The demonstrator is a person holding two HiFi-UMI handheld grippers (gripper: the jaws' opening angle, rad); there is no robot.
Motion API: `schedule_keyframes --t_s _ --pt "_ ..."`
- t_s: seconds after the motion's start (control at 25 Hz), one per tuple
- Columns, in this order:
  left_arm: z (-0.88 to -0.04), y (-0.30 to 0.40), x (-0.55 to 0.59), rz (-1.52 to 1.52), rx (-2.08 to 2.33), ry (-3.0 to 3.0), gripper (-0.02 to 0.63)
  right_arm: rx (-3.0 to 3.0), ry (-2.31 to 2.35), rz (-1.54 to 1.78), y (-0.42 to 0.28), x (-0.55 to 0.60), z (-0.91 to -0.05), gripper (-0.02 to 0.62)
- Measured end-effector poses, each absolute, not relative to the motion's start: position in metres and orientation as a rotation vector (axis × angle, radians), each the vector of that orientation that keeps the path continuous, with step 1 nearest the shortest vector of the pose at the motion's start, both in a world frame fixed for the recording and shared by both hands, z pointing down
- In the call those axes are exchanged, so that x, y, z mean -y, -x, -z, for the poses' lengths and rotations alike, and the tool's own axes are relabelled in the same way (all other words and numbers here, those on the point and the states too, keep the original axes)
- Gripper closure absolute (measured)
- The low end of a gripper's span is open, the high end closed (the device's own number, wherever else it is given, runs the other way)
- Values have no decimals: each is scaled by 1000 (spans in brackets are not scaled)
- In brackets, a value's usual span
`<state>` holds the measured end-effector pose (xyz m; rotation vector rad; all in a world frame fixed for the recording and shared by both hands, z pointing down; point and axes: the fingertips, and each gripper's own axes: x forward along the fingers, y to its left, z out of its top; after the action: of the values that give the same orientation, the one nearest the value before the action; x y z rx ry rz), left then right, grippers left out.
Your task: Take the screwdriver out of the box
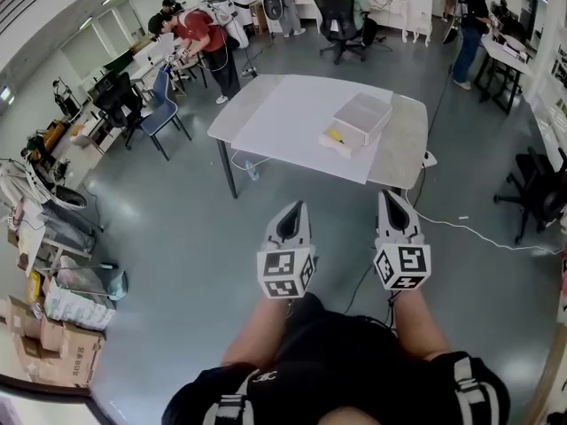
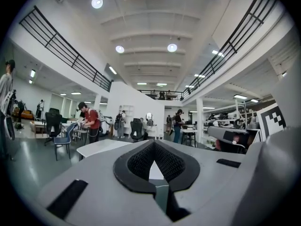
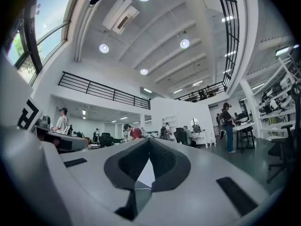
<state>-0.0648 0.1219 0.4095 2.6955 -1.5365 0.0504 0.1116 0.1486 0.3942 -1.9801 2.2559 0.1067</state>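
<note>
The screwdriver is, as I judge, the small yellow item at the near side of the white box. It is too small to be sure. It lies on a low white part touching the front of the box, and I cannot tell whether this part is an opened flap of the box or a separate sheet. The box itself looks closed on top from here. It stands on the surface, a pale table in the middle of a big hall, toward its right half.

The surface is well apart from the person, with much grey floor between. The left hand-held gripper and the right hand-held gripper are held side by side in front of the body and point toward the table. In the left gripper view the left one has its jaws together at the tips, with nothing between them. The right gripper view shows the same for the right one: tips closed, empty.

So the task seems to be at its very start. Nothing is grasped and the box is not touched. The walk to the surface, the reach into or beside the box, the grasp and the lifting out are all left to do. Other people work at desks far behind.
</note>
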Motion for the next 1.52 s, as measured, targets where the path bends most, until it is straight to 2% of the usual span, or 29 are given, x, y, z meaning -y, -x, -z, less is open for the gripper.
schedule_keyframes --t_s 0.6,1.08,1.52 --pt "-425 56 -41 -71 1526 -2734 601 -2274 2025 -99 -119 -73 -414 583" --pt "-426 40 93 -80 1468 -2754 601 -2271 2074 -72 -129 58 -416 583" --pt "-422 54 214 -88 1420 -2719 601 -2311 2101 10 -115 175 -415 583"
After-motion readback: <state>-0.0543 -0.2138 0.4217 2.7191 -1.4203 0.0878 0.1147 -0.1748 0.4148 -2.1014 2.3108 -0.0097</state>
